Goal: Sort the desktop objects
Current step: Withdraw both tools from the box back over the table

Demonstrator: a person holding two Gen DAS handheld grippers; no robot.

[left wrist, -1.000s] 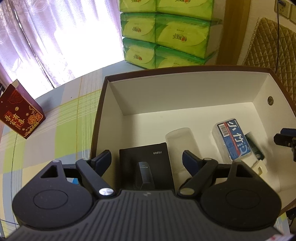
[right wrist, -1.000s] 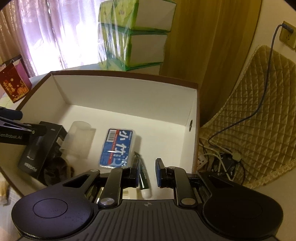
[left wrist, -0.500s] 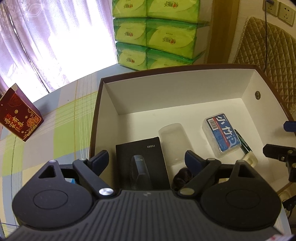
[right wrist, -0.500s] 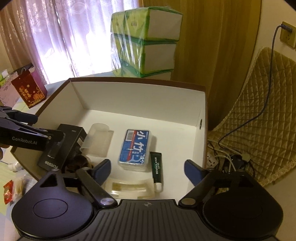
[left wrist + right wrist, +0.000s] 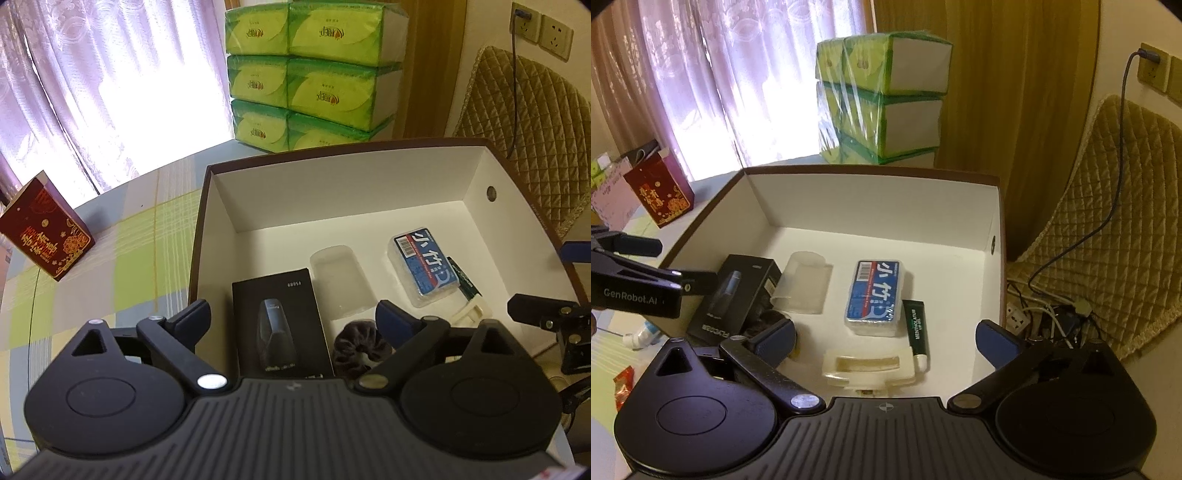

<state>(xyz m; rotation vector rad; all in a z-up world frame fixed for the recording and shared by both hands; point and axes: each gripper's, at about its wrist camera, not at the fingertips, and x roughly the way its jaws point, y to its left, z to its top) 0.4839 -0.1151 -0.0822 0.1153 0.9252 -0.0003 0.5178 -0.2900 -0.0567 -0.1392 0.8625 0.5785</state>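
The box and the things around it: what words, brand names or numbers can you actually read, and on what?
"GenRobot.AI": side of the left tool.
"MENTHOLATUM": green tube; its smaller line is too small to read.
"FLYCO": black carton; the digits after it are blurred.
Large white characters and a barcode: blue packet, not legible to me.
Gold characters: red gift box, blurred.
Logo: green tissue packs, too small.

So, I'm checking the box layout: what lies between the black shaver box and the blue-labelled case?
A clear plastic cup on its side lies between the black shaver box and the blue-labelled case; both views show it.
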